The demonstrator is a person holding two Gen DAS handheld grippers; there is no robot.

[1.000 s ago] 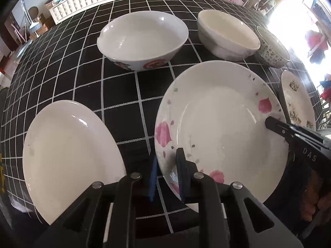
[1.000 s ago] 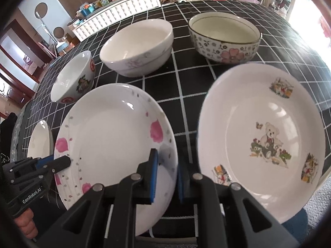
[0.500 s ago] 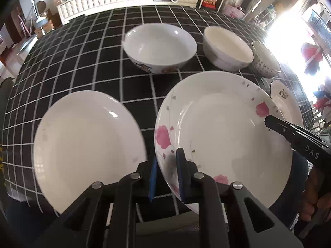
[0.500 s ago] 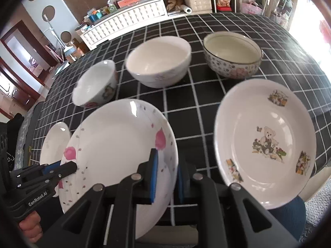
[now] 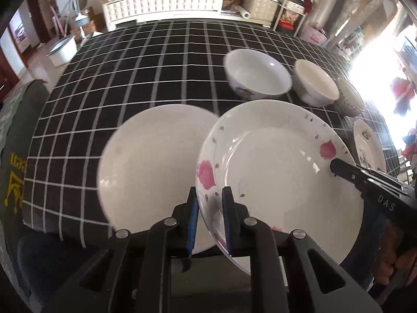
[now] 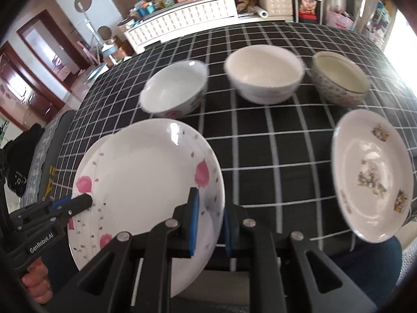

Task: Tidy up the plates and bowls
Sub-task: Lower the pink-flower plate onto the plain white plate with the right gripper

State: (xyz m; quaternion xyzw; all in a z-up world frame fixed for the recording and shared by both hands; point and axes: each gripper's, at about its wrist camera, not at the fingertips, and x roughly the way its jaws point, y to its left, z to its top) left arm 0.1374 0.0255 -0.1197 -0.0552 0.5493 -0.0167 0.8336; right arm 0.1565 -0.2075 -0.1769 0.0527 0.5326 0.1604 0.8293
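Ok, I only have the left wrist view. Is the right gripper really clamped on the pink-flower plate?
Observer: Yes. In the right wrist view, the right gripper has a blue pad on each side of the pink-flower plate rim.
Operator: And the plate cut off at my far right?
Observer: That is the bear-print plate. It is empty and clear of the pink-flower plate.
Operator: Glare hides the patterned bowl.
Observer: The patterned bowl is upright and empty, beside the cream bowl.

Home dining room, checked tablecloth, cluttered white sideboard
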